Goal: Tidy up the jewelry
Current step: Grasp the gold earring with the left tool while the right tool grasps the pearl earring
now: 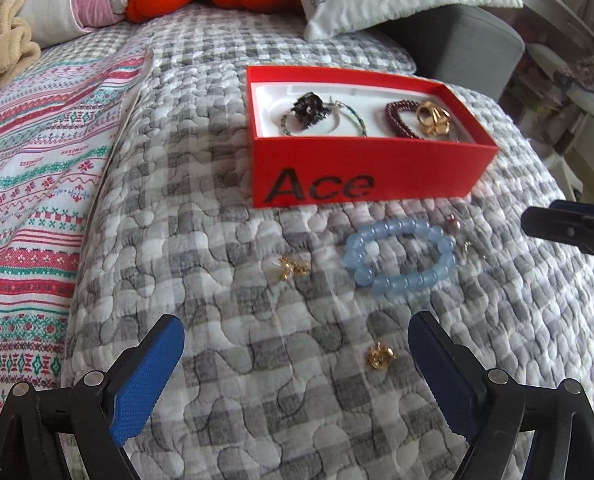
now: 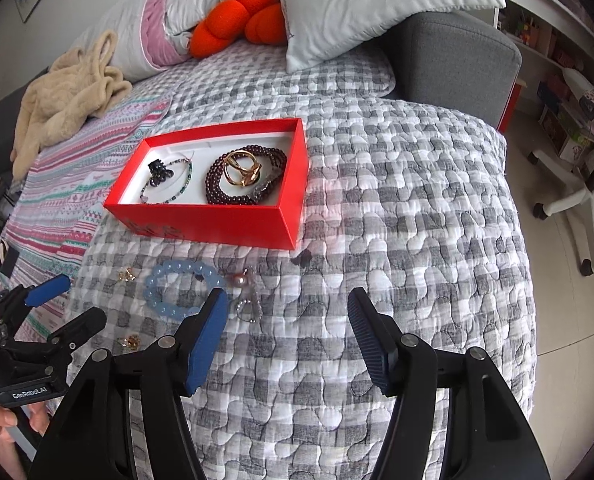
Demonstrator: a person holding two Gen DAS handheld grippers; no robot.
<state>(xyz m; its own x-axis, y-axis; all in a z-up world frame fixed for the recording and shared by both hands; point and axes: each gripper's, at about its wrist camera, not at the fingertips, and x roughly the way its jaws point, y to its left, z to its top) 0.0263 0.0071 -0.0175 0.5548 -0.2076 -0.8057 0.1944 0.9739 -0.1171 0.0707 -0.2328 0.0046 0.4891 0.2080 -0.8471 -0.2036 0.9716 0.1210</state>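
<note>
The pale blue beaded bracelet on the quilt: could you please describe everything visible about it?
The pale blue beaded bracelet is a closed loop of round, translucent, glassy-looking beads, similar in size. It lies flat on the grey checked quilt, outside and in front of the red cardboard box, apart from it. Neither tongs touch it; in the right wrist view one blue pad overlaps its near edge.

— What is held in the red box?
— A dark red beaded bracelet, a gold piece and a thin beaded bangle.

— What is seen in front of it?
— A pale blue bead bracelet, a pink pearl earring and two gold earrings, laid loose.
</note>
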